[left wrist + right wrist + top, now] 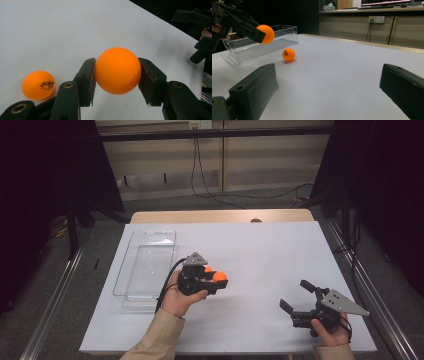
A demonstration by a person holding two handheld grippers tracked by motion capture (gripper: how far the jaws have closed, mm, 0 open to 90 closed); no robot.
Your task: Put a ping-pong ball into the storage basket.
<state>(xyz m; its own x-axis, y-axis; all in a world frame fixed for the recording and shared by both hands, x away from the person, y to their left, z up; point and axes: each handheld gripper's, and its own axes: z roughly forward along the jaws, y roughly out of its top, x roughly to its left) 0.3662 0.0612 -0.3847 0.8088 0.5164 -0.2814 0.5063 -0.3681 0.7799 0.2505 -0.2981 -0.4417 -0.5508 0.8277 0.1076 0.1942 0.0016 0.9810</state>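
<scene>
Held ball [117, 70]: clamped between the left gripper [212, 281] fingers [86, 80], lifted off the desk [260, 250].
Second ball [38, 85]: on the desk, just beside those fingers.
Clear tray [145, 265]: near, probably the drop spot; carry level, release low inside.
Right gripper [296, 296]: fingers spread, empty, well apart.

I see my black left gripper [216, 281] and right gripper [296, 296], grey three-cornered plates [345, 302] atop, black cables [167, 282] trailing behind, beige sleeves [157, 337].

Smooth matt orange plastic ball [117, 70] – a printed twin [38, 85] beside it; glossy clear plastic tray [145, 270]; matt white tabletop [260, 255] – black matt plastic left gripper [117, 75].
</scene>
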